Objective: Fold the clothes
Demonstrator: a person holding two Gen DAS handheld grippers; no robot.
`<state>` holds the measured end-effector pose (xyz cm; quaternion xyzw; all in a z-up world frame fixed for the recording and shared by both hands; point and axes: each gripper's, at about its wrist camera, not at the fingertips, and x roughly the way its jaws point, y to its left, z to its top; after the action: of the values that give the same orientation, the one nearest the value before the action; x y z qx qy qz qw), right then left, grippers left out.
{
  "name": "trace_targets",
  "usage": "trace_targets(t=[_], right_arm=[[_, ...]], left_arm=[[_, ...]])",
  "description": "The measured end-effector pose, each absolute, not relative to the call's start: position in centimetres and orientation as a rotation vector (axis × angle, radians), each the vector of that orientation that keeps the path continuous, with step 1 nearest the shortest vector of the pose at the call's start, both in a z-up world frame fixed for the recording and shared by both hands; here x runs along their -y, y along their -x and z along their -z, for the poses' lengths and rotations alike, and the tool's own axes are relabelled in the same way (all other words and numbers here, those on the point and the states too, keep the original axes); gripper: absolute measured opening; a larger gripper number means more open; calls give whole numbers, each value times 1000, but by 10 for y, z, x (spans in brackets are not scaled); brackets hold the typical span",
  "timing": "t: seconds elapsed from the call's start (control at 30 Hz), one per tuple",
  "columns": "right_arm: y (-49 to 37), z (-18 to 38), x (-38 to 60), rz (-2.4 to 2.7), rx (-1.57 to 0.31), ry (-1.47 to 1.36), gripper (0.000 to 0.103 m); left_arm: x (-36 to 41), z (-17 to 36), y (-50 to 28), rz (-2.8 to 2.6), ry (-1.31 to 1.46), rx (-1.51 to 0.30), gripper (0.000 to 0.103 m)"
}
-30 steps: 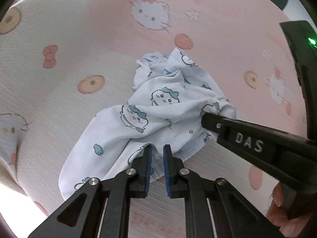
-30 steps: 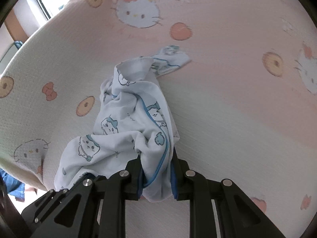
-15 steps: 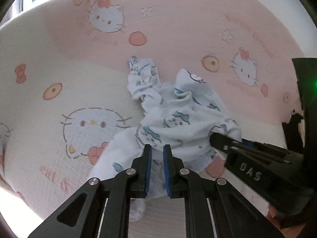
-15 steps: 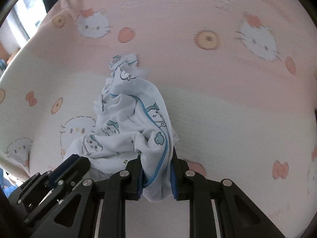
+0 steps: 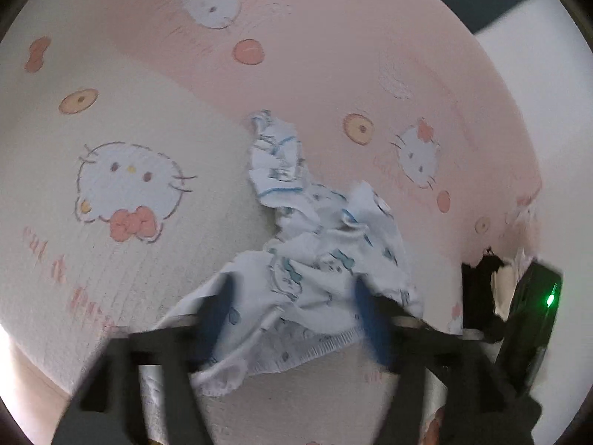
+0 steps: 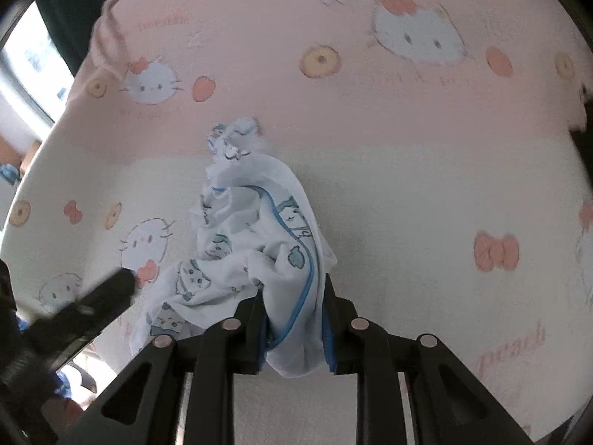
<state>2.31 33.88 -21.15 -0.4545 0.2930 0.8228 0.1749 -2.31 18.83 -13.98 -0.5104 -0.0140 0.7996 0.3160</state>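
Right gripper [image 6: 294, 319]: jaws clamped on a bunched fold of the garment [image 6: 255, 244], blue-piped edge pinched between the blue pads [image 6: 329, 337]. Left gripper [image 5: 292, 319]: jaws spread wide, motion-blurred, cloth lying between them with its elastic hem at 6 o'clock; nothing held. Garment [image 5: 318, 259]: white, blue cartoon print, crumpled, trailing from the right gripper toward 11 o'clock across the sheet [image 6: 426, 193]. Sheet: pink and cream, cat-face and bow print. In the right wrist view, the left gripper sits at 8 o'clock, beside the cloth.
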Motion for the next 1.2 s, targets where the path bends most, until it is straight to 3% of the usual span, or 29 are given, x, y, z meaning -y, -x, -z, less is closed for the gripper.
trace_targets(t=[0.1, 0.17, 0.23, 0.53, 0.77, 1.0, 1.2], right_arm=[[-33, 213, -344, -2276, -862, 1262, 33], [-42, 211, -347, -2274, -907, 1232, 48], [-50, 208, -351, -2278, -954, 1212, 56], [-71, 220, -378, -2261, -1095, 1151, 57], [-73, 244, -392, -2167, -1410, 1081, 57], [-62, 237, -380, -2189, -1270, 1150, 57], [-46, 241, -379, -2195, -1203, 1200, 57]], left_arm=[[-182, 144, 31, -2092, 1400, 83, 76], [-178, 147, 36, -2086, 1433, 97, 76], [-179, 150, 37, -2100, 1454, 41, 76], [-227, 126, 35, -2014, 1330, -408, 76], [-287, 108, 29, -1672, 1157, -762, 76], [-282, 131, 30, -1497, 1211, -844, 76], [-268, 154, 11, -1431, 1100, -1020, 76]])
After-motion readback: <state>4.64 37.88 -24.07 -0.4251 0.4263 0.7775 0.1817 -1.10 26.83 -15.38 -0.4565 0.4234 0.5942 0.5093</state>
